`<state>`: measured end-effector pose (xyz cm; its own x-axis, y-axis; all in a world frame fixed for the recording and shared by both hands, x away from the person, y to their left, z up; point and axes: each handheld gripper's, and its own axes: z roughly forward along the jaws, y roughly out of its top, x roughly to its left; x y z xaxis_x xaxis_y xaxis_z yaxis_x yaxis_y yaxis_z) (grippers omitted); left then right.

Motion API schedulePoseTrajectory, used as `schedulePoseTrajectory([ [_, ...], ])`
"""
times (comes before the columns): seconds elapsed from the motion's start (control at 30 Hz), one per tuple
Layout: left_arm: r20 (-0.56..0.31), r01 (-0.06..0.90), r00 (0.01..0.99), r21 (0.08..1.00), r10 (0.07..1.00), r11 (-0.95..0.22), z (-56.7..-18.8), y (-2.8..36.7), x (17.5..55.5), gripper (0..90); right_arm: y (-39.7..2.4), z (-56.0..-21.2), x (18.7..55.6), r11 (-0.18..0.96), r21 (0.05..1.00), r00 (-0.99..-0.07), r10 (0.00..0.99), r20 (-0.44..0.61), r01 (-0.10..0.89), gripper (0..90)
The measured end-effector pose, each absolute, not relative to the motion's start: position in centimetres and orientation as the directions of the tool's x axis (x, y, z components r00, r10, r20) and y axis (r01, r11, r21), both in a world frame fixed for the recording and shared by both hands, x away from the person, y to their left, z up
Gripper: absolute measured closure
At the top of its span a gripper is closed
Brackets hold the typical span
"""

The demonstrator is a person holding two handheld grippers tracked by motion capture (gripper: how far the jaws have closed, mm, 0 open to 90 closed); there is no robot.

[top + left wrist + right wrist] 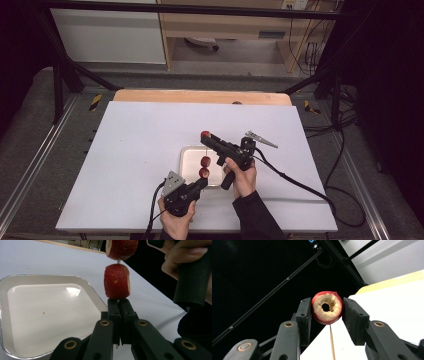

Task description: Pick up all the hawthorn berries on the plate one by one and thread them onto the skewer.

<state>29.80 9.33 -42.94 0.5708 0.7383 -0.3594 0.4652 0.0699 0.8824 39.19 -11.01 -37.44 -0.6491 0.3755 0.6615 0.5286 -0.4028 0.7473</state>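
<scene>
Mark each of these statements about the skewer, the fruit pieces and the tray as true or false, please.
1. The left claw is shut on the wooden skewer. True.
2. The skewer carries four red fruit pieces. False: two are threaded on it, the lower fruit piece and the upper fruit piece.
3. The right claw holds a cored fruit piece. True.
4. The metal tray is full of fruit. False: its inside is bare.
5. The tray lies on a white table. True.
</scene>
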Motion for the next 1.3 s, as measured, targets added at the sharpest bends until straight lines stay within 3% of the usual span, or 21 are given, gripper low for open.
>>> schedulePoseTrajectory([
  [1.3, -0.346, 0.447, 0.573, 0.892, 0.743, 0.07, -42.99, 9.57, 29.61, 88.8, -11.11, -37.32, 39.21, -0.398, 0.746, -0.645, 0.379, 0.663, 0.534, 60.2],
])
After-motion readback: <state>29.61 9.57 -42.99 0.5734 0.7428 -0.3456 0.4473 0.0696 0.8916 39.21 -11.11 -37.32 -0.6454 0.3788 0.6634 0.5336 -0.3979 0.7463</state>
